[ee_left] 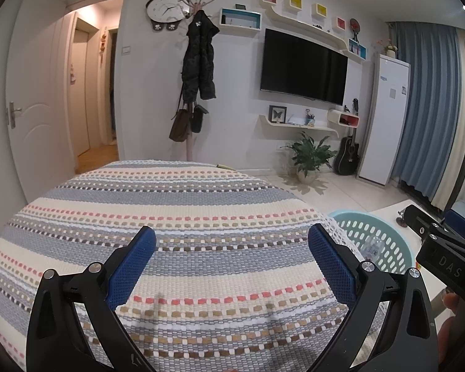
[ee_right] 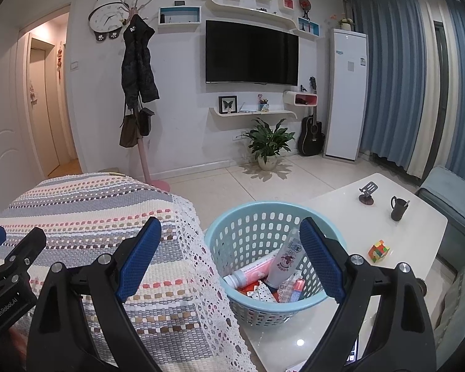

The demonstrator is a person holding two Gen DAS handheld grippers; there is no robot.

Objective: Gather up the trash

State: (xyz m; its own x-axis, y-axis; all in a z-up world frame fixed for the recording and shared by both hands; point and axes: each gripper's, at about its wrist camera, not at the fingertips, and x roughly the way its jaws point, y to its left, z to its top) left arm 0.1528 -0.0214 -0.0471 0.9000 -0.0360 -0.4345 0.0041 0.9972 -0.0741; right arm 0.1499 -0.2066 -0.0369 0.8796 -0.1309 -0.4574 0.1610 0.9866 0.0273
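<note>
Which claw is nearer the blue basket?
Right. The right claw hangs open just above the basket; the left claw is open over the striped cloth beside it.

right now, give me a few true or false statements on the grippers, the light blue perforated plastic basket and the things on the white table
1. The light blue perforated plastic basket holds tubes and wrappers. True.
2. The right gripper is clamped on a pink tube. False: its fingers are spread and hold nothing.
3. The left gripper is open over the striped woven cloth. True.
4. The multicoloured puzzle cube lies inside the basket. False: it sits on the glossy white table, apart from the basket.
5. The dark mug stands on the striped cloth. False: it stands on the white table.
</note>
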